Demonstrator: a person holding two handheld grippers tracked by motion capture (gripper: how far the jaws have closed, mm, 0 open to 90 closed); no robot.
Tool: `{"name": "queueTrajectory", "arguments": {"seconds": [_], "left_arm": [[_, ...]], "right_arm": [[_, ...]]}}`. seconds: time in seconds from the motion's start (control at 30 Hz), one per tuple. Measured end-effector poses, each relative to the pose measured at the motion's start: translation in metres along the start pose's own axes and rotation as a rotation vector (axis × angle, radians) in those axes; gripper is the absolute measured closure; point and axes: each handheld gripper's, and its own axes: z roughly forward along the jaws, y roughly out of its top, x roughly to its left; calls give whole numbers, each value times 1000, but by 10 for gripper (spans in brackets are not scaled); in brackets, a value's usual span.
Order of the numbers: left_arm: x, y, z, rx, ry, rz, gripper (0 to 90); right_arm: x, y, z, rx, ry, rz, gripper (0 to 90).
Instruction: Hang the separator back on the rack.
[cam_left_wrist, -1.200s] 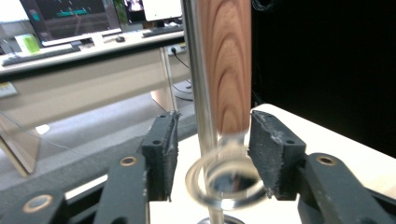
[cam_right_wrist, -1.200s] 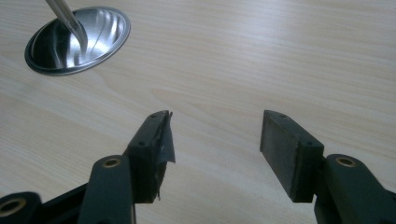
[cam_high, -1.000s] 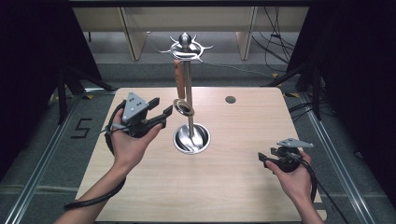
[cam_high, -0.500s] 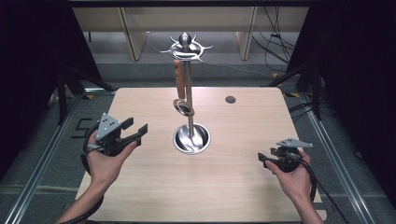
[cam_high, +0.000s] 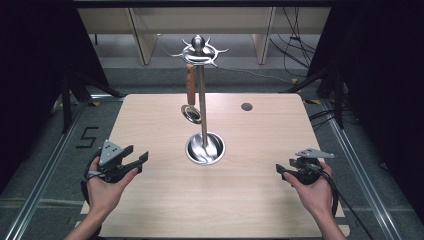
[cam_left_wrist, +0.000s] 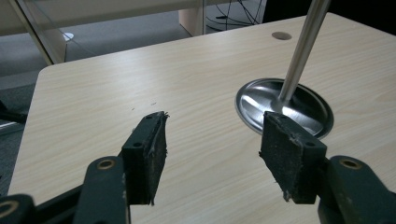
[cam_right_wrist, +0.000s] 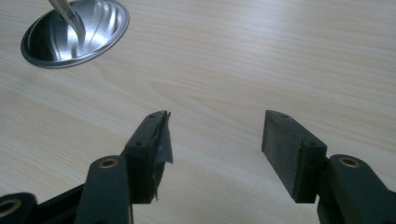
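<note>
On the pale wooden worktop (cam_high: 150, 210) in front of you stands a tall polished steel utensil stand (cam_high: 201, 95), a thin upright pole rising from a round dished base (cam_high: 205, 148) and crowned with a ring of curved hooks (cam_high: 199, 50). From one hook hangs a ladle with a brown wooden handle and a small shiny metal bowl (cam_high: 190, 97), dangling free just beside the pole.

Expect the ladle to be light and stiff, but its bowl looks slick, so take it by the wooden handle, where the pads should bite better. It will likely swing when touched, and the narrow stand may rock if you pull sideways.

The dished base holds nothing that can be seen but the foot of the pole.

Your left gripper (cam_high: 133, 161) rests near the worktop's left edge with its fingers (cam_left_wrist: 147, 154) apart and empty. Your right gripper (cam_high: 284, 170) sits near the right edge, its fingers (cam_right_wrist: 289, 151) likewise spread on nothing.
</note>
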Motion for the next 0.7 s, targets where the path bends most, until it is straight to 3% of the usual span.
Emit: {"name": "queueTrajectory", "arguments": {"seconds": [0.03,0.1,0.27,0.3,0.33,0.43,0.47,0.63,0.7], "left_arm": [[2,-3,1,10,2,-4,396],[7,-11,2,34,8,-15,390],[21,-26,9,106,37,-66,388],[23,-26,10,104,41,-80,387],[25,-25,10,105,44,-88,384],[27,-24,9,99,47,-104,378],[27,-25,9,99,46,-101,379],[26,-25,10,99,27,-103,379],[26,-25,11,98,16,-98,379]], "right_arm": [[4,0,-1,20,9,49,420],[0,-2,3,-9,9,-4,420],[2,0,0,8,14,28,419],[2,0,0,6,17,36,419],[-1,0,0,0,1,-1,419],[0,-1,1,4,13,48,418],[-4,-3,2,-13,3,-3,418],[-5,-2,1,6,10,38,417],[-8,-3,2,1,-16,-10,417]]}}
